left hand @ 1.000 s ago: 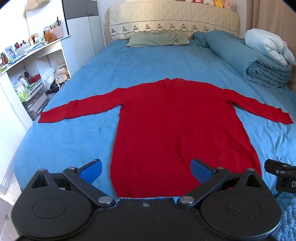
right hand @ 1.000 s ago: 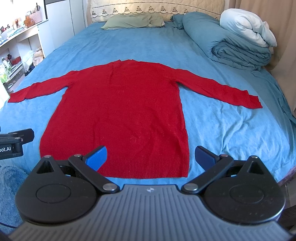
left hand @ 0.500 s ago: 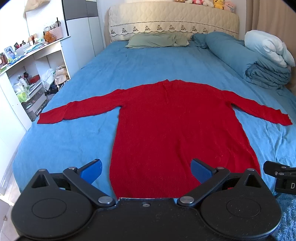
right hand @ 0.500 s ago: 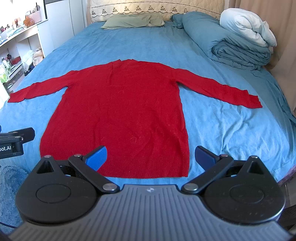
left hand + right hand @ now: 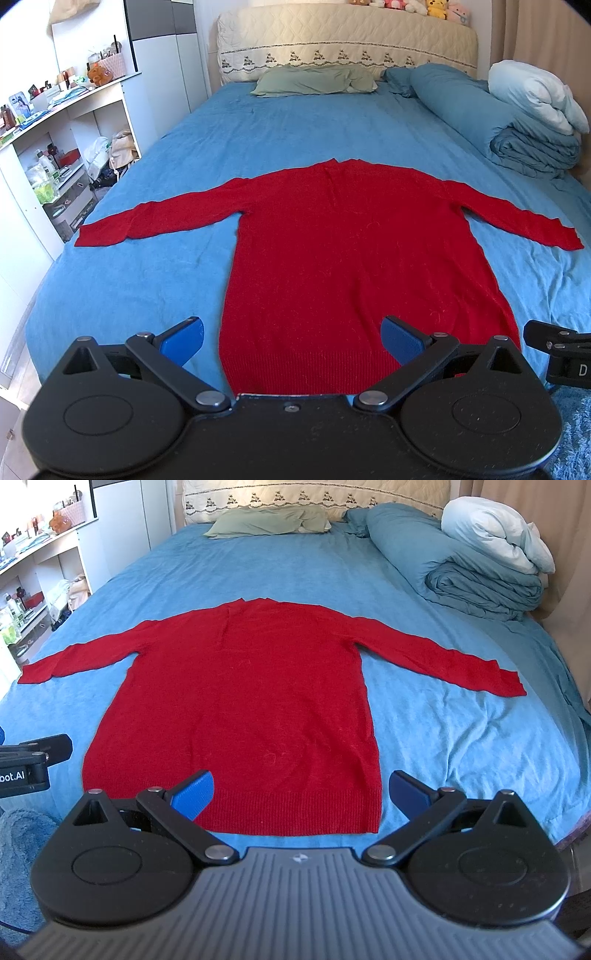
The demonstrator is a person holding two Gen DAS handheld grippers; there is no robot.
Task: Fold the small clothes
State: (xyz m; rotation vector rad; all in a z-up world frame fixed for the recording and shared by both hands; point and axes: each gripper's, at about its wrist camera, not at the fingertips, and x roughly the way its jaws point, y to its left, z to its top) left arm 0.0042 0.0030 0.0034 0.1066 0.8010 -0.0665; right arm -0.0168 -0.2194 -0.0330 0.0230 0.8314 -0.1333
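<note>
The long-sleeved red knit sweater point(image 5: 354, 258) lies flat on the blue-sheeted bed point(image 5: 258, 129). Both claws, left point(image 5: 291, 341) and right point(image 5: 301, 790), hover spread at its hem, holding nothing. Best pinch each sleeve cuff cleanly first.

Readable text: "bot.AI" on the left gripper point(image 5: 22, 771) body, a lone "D" on the right gripper point(image 5: 569, 363) body.
</note>
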